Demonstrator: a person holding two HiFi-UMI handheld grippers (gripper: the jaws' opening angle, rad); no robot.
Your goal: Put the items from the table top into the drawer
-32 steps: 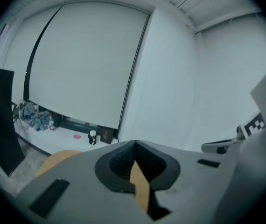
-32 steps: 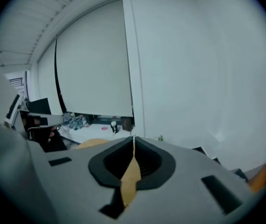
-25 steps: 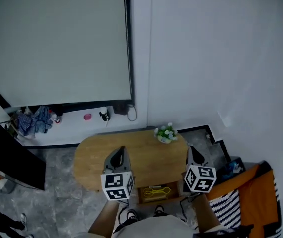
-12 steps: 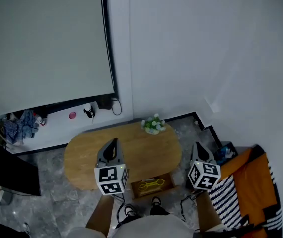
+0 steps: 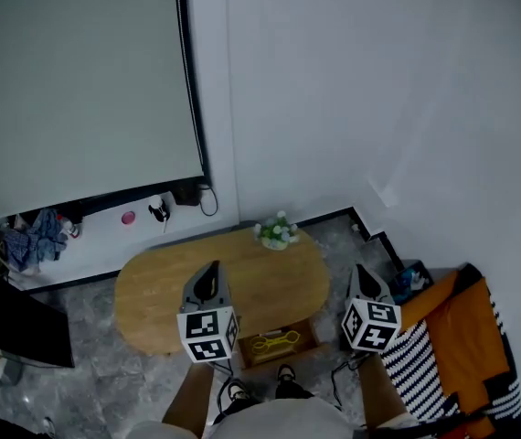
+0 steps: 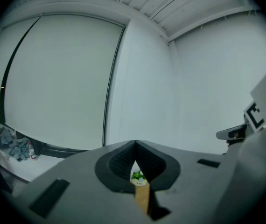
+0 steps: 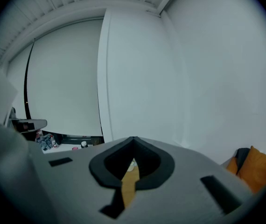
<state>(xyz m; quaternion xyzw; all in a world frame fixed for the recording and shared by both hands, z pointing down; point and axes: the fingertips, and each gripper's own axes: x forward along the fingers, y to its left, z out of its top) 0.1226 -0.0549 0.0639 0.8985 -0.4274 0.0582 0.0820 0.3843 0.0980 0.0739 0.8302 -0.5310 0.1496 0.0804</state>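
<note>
An oval wooden table (image 5: pixel 160 286) carries a small potted plant (image 5: pixel 276 231) at its far edge. Under the near edge an open drawer (image 5: pixel 302 335) holds a yellow item (image 5: pixel 274 342). My left gripper (image 5: pixel 208 276) hovers over the table's near middle. Its jaws are shut and empty, and the plant (image 6: pixel 138 176) shows through the hollow between its pads. My right gripper (image 5: pixel 362 278) hangs off the table's right end above the floor, shut with nothing in it. In the right gripper view the tabletop (image 7: pixel 128 190) shows through its (image 7: pixel 134 139) pad hollow.
An orange cushion with striped fabric (image 5: pixel 457 346) lies at the right. A dark panel (image 5: pixel 9 323) stands at the left. Behind the table a white ledge (image 5: pixel 96 231) holds crumpled clothes (image 5: pixel 25 242), a pink item (image 5: pixel 129 217) and a cable. The person's feet (image 5: pixel 260 387) stand before the drawer.
The right gripper has drawn rightward, from the table's right edge to beyond it. The left gripper has shifted slightly over the tabletop. Both stay shut.
</note>
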